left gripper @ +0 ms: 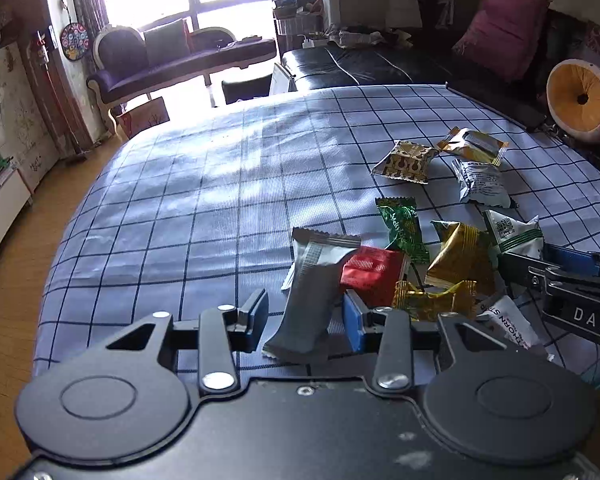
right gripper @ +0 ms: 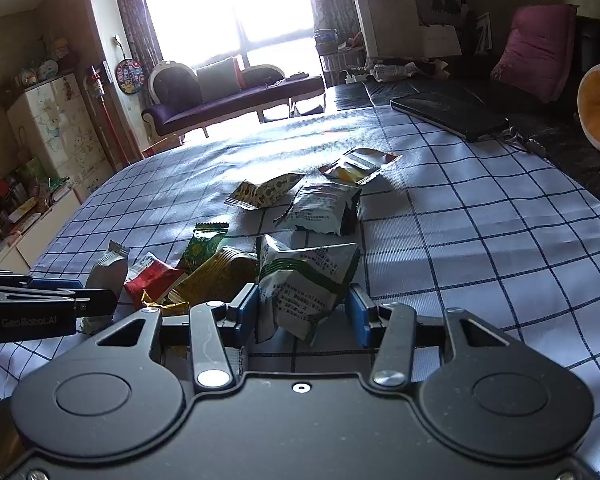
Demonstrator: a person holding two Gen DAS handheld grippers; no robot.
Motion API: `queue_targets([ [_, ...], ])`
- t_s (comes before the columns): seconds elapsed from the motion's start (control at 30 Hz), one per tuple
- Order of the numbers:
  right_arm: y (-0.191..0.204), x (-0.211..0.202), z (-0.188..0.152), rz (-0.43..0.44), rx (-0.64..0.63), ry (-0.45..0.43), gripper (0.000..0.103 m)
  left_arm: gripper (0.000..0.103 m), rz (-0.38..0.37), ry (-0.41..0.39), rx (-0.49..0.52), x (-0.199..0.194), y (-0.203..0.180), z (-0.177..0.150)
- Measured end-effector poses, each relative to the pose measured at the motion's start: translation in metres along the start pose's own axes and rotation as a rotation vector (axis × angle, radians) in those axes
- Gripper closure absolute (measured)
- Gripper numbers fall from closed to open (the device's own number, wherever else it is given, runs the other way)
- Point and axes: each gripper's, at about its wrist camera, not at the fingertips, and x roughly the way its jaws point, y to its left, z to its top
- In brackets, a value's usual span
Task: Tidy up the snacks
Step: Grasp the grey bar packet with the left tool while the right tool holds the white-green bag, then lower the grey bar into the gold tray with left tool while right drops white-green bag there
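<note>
A pile of snack packets lies on the checked cloth (left gripper: 204, 200). My left gripper (left gripper: 306, 316) is open around a grey packet (left gripper: 312, 280) that stands tilted; the right pad (left gripper: 354, 320) touches it, the left finger stands off. Beside it lie a red packet (left gripper: 374, 276), a green one (left gripper: 402, 228) and gold ones (left gripper: 460, 256). My right gripper (right gripper: 303, 312) is shut on a puffy white-and-green packet (right gripper: 304, 280). It also shows at the right edge of the left wrist view, as the right gripper (left gripper: 540, 262). The left gripper (right gripper: 96, 296) reaches in from the left of the right wrist view.
Three more packets lie farther back: patterned brown (left gripper: 406, 160), orange-gold (left gripper: 474, 144) and silver-white (left gripper: 480, 182). A black notebook (right gripper: 448, 116) and keys sit at the far right corner. A round orange cushion (left gripper: 580, 98) rests on the dark sofa. The cloth drops to wooden floor (left gripper: 16, 280) on the left.
</note>
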Motion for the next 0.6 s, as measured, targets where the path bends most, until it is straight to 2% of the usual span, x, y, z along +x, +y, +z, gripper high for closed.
queue_targets([
  [0.17,0.000,0.001,0.001,0.002,0.002,0.002,0.048,0.059,-0.001,0.020,-0.005,0.011,-0.002,0.005],
  [0.23,-0.001,0.001,0.001,0.002,0.001,0.001,0.048,0.069,-0.037,0.046,-0.030,0.014,0.001,0.006],
  [0.27,-0.001,0.001,0.001,0.002,0.001,0.001,0.048,0.081,-0.045,0.056,-0.049,0.015,0.002,0.006],
  [0.3,-0.001,0.001,0.001,0.002,0.002,0.000,0.048,0.082,-0.055,0.068,-0.068,0.015,0.004,0.006],
  [0.43,0.000,-0.001,0.000,-0.002,0.002,-0.012,0.048,0.082,-0.079,0.095,-0.122,0.006,0.010,0.004],
  [0.6,0.003,-0.010,0.000,0.002,-0.005,-0.060,0.048,0.082,-0.078,0.091,-0.133,-0.025,0.013,-0.003],
])
